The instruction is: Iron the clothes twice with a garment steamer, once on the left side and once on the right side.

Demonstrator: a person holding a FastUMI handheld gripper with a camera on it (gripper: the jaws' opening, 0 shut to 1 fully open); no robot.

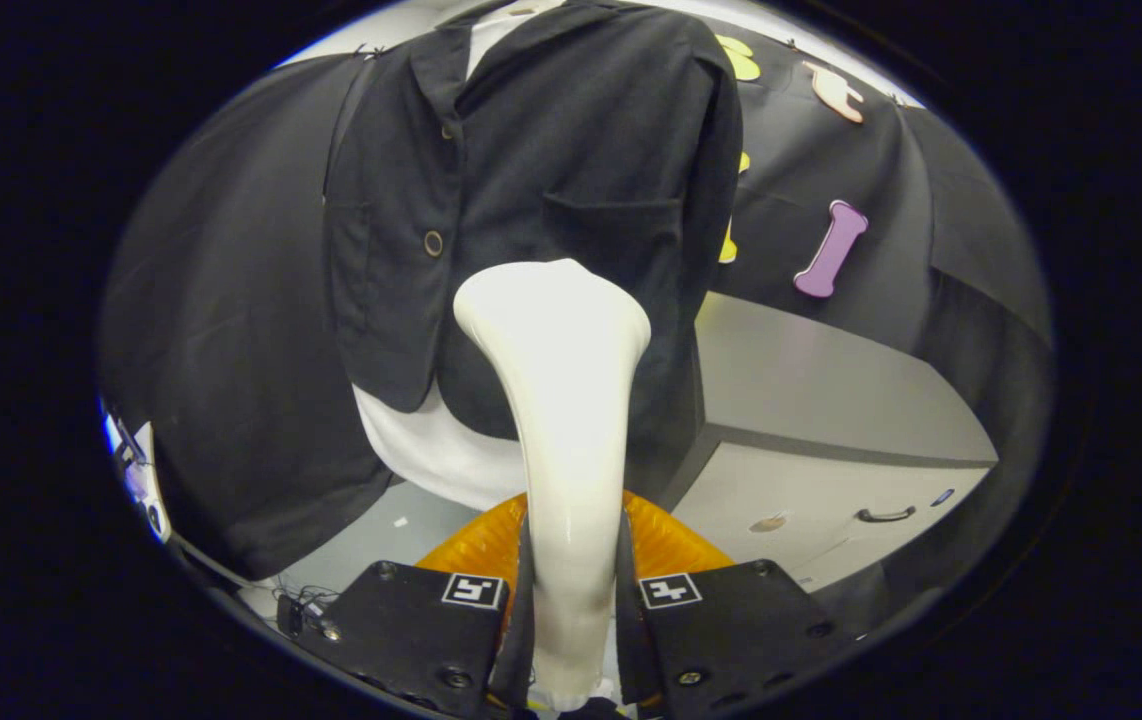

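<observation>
A white garment steamer [563,420] stands upright between my fingers, its narrow handle squeezed by both of them and its wide head pointing ahead. My gripper [571,590] is shut on that handle. Straight beyond the head hangs a black button-up jacket [551,190] on a white dress form [431,455]. The steamer head sits level with the jacket's lower right half, just below its chest pocket [611,225]; whether it touches the cloth I cannot tell. Two round buttons show along the jacket's front edge.
A grey cabinet [831,420] with a drawer handle stands to the right of the dress form. An orange object [491,545] lies low behind the steamer handle. Black cloth walls the booth on both sides. Pale floor shows below the form.
</observation>
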